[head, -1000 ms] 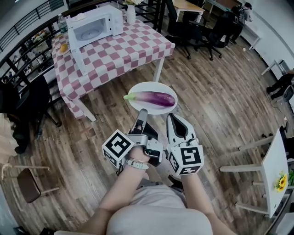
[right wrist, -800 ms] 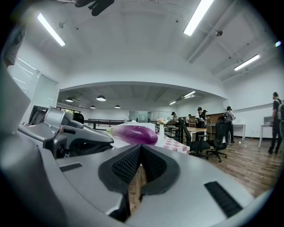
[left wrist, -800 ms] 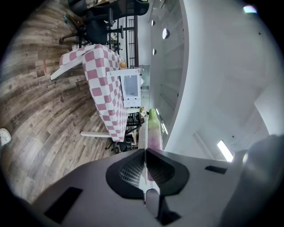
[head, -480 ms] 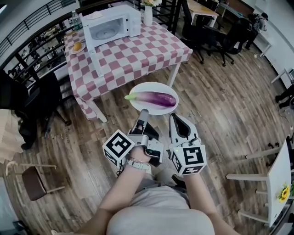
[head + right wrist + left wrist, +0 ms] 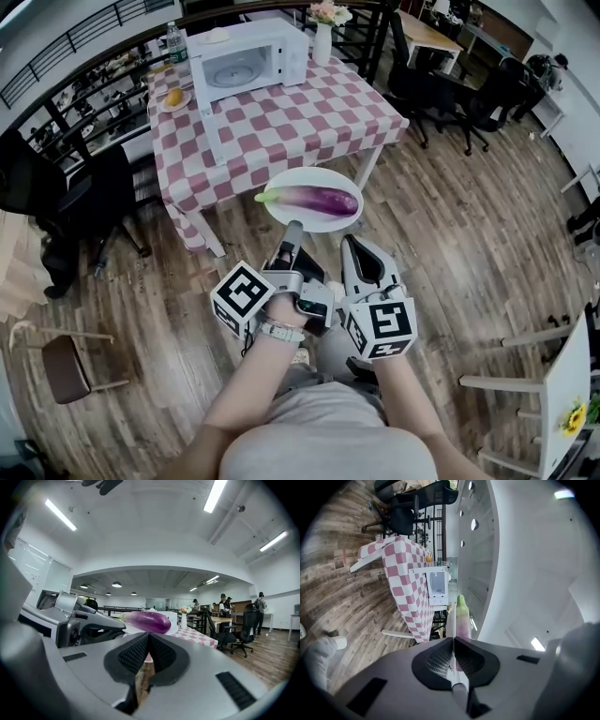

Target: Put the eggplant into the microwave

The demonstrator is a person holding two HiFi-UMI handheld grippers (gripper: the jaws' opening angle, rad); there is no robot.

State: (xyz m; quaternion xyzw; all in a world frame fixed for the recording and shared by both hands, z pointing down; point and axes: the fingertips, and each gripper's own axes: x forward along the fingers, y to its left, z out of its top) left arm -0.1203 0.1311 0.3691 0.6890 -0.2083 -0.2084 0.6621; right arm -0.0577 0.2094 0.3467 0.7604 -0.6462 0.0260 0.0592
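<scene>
**Eggplant rides a plate toward open microwave**

A person stands on the wood floor w/ a white plate [image 5: 319,178] held out at 12 o'clock, above the floor and short of the checked table [image 5: 309,112]. The eggplant [image 5: 309,200] lies crosswise on it, green stem end at 9 o'clock and plump end at 3, well clear of the rim. That is prob. why it is hauled on a dish and not pinched directly: a smooth, round veg is easier to move this way.

The left gripper [image 5: 293,228] is rolled on its side so its jaws close top and bottom on the plate's near rim at abt 7 o'clock. Its own view shows the thin edge clamped btw the pads.

The right gripper [image 5: 356,242] sits flat, jaws together w/ nothing btw them. Its tips are tucked at the rim's 5 o'clock, seemingly under it as a prop to keep the dish level. Actual contact can't be confirmed.

The microwave [image 5: 246,58] sits at the table's far end, abt 11 o'clock, well apart from the plate. Its door hangs open and the cavity looks empty, so no hand needs freeing.

Judgement: approach stage, loading not yet begun. Main risk is the plate tilting and the eggplant rolling off.
</scene>
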